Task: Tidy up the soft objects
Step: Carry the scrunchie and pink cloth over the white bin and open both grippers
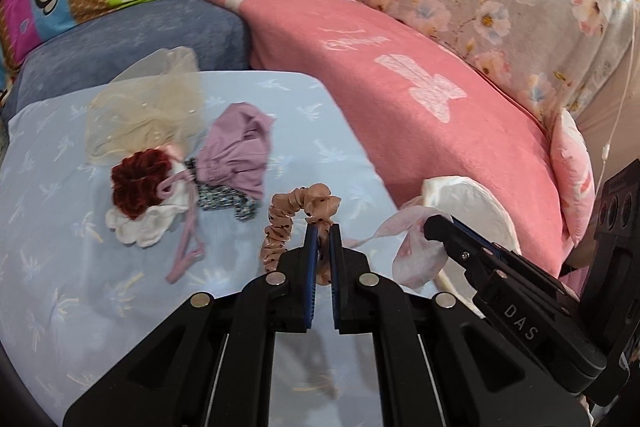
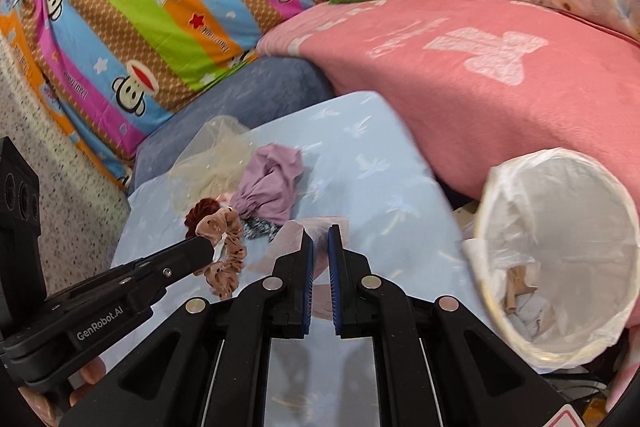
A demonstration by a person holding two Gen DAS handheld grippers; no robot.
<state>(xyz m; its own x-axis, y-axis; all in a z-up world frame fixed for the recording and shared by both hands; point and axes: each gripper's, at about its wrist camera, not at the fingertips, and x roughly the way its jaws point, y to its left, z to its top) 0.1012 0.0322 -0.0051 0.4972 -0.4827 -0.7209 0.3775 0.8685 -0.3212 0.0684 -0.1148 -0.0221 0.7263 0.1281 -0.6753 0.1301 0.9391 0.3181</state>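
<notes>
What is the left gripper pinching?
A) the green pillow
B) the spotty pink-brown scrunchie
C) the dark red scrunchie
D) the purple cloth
B: the left gripper is shut on the spotty scrunchie, which hangs from its fingers above the blue sheet; the dark red scrunchie and purple cloth lie in the pile on the sheet.

Black left hand-held gripper [image 1: 323,239], blue pads [image 1: 311,247], silver rivets, right hand-held gripper [image 2: 319,245] alike
</notes>
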